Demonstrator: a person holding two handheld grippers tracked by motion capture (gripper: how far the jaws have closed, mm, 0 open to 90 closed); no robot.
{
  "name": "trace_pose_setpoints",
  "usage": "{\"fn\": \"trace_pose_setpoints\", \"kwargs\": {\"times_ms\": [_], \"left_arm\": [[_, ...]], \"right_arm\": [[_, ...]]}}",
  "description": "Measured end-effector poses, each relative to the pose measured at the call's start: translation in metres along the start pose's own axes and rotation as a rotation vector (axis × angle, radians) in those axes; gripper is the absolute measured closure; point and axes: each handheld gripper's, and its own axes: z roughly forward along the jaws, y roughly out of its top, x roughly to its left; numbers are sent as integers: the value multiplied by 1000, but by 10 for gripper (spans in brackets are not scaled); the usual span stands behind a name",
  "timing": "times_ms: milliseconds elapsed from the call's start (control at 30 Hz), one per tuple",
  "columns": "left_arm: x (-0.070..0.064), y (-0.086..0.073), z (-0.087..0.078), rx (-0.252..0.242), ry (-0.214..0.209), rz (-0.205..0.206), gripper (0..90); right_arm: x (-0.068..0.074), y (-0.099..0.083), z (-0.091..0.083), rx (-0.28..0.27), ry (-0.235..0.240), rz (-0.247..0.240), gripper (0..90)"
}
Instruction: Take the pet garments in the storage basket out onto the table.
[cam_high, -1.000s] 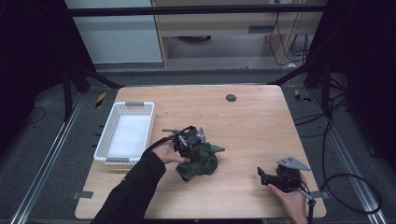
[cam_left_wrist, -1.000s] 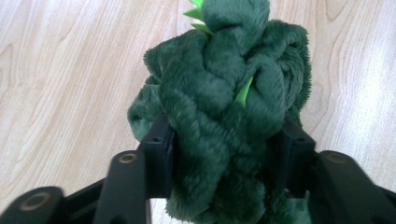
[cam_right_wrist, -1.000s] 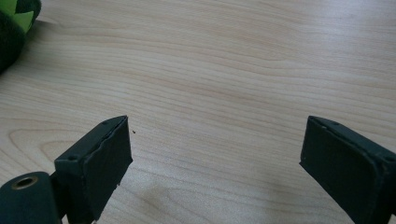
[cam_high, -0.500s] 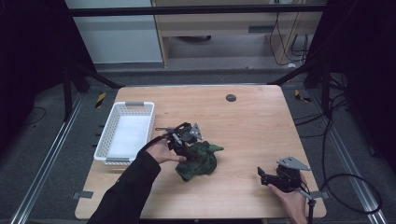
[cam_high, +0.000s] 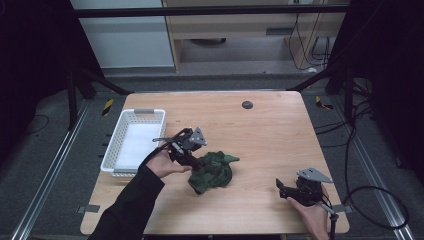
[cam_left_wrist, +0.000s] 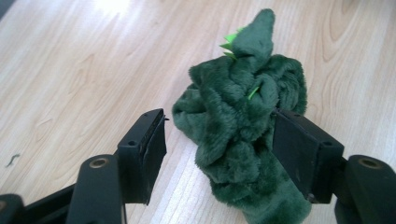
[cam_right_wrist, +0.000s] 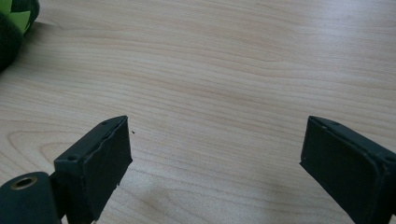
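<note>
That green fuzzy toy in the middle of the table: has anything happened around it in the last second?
Hardly anything. The left hand-held gripper shifted slightly at the green plush toy; now its jaws stand open around the plush, one touching it, not yet closed. The toy, the white basket and the right hand-held gripper, open over bare wood, stayed put.

Lab: framed wooden table (cam_high: 280, 125), trailing cables (cam_high: 370, 195)
</note>
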Motion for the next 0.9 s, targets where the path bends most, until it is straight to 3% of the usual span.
{"fn": "trace_pose_setpoints", "kwargs": {"times_ms": [267, 533, 900], "left_arm": [[0, -12, -18, -117, 35, -76, 327], [-5, -28, -31, -240, 81, -183, 316], [-8, -65, -43, -370, 165, -323, 316]], "right_arm": [[0, 0, 0, 1, 0, 1, 85], [0, 0, 1, 0, 1, 4, 85], [0, 0, 0, -4, 0, 7, 85]]}}
